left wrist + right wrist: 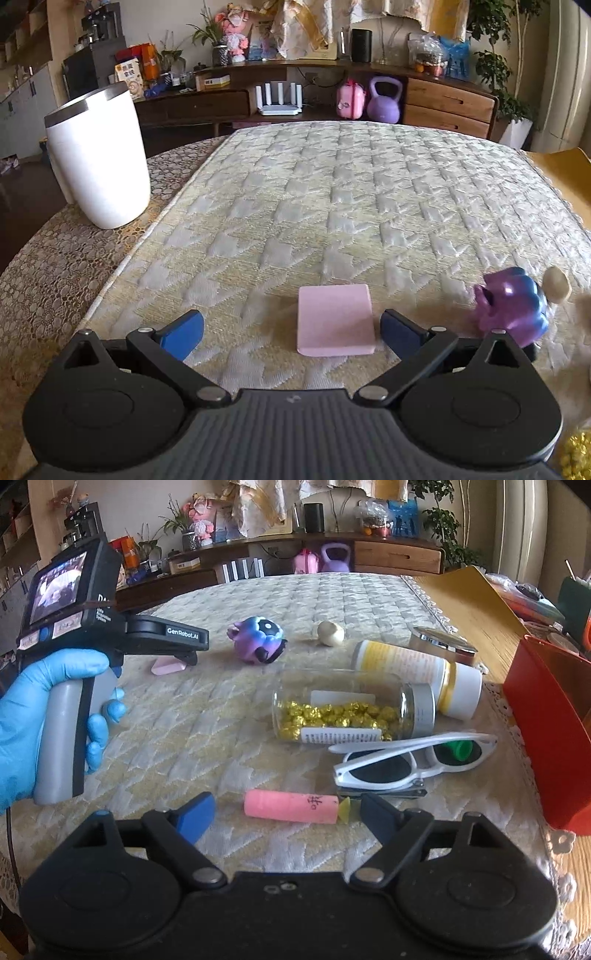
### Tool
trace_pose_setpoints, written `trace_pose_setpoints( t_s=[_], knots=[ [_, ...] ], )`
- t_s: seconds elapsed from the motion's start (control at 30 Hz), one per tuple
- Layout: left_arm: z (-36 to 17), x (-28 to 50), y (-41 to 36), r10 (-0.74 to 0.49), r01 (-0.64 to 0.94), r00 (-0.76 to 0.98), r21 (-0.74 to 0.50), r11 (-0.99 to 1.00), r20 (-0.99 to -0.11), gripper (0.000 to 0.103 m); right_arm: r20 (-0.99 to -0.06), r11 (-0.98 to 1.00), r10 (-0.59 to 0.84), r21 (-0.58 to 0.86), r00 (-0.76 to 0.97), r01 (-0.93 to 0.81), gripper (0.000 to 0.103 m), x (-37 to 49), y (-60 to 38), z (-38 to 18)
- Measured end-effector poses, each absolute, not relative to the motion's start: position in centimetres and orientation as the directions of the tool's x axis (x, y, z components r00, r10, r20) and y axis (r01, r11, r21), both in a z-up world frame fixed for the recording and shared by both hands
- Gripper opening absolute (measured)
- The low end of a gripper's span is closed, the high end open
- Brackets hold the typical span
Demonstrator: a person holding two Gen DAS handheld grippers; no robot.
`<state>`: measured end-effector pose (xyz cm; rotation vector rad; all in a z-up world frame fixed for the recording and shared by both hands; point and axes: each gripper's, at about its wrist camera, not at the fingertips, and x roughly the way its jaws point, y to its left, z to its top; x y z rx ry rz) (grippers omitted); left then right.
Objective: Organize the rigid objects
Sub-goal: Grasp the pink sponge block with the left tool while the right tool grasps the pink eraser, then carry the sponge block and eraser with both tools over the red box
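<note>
A flat pink block (335, 319) lies on the quilted mat between the open blue fingers of my left gripper (291, 334), nearer the right finger. It shows under that gripper in the right wrist view (168, 667). A purple toy (511, 304) and a cream ball (557, 285) lie to its right. My right gripper (286, 818) is open around a pink cylinder (291, 807) with writing on it. Beyond it lie white sunglasses (413, 758), a glass jar of gold pieces (351, 710) and a yellow-labelled bottle (417, 675).
A white cup with a metal rim (98, 158) stands at the left off the mat. A red box (550, 734) stands at the right table edge. A round tin (443, 642) lies behind the bottle. A sideboard with clutter lines the far wall.
</note>
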<state>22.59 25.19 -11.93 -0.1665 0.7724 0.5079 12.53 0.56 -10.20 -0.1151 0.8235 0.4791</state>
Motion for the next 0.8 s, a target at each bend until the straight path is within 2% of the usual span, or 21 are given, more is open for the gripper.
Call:
trace_pose_setpoints(
  t_s=[0.17,0.23,0.33,0.4,0.47,0.67,0.8],
  knots=[
    [-12.0,22.5,25.3,0.369,-0.502,0.617,0.013,0.865,-0.696,0.093,-0.727,0.896,0.346,0.067,0.594,-0.439,0.081,12.5,0.8,-10.1],
    [-11.9,22.4,25.1,0.366,-0.491,0.627,0.015,0.871,-0.687,0.084,-0.727,0.900,0.332,0.053,0.601,-0.433,0.076,12.4,0.8,-10.1],
    [-11.6,22.3,24.8,0.362,-0.485,0.636,0.011,0.875,-0.681,0.066,-0.727,0.906,0.310,0.030,0.613,-0.423,0.067,12.2,0.9,-10.0],
    [-11.5,22.3,24.7,0.360,-0.484,0.640,0.007,0.875,-0.679,0.050,-0.725,0.907,0.307,0.028,0.616,-0.419,0.060,12.1,0.8,-10.0],
    [-11.4,22.3,24.7,0.363,-0.484,0.638,0.014,0.875,-0.679,0.041,-0.725,0.908,0.309,0.032,0.616,-0.418,0.059,12.0,0.6,-10.0],
    [-11.0,22.1,24.3,0.371,-0.479,0.625,0.037,0.877,-0.687,0.040,-0.723,0.904,0.317,0.034,0.614,-0.427,0.059,11.6,0.1,-9.8],
    [-10.3,21.0,23.6,0.334,-0.459,0.638,0.006,0.888,-0.693,0.040,-0.716,0.906,0.319,0.037,0.621,-0.423,0.059,11.2,-0.7,-9.2]
  ],
)
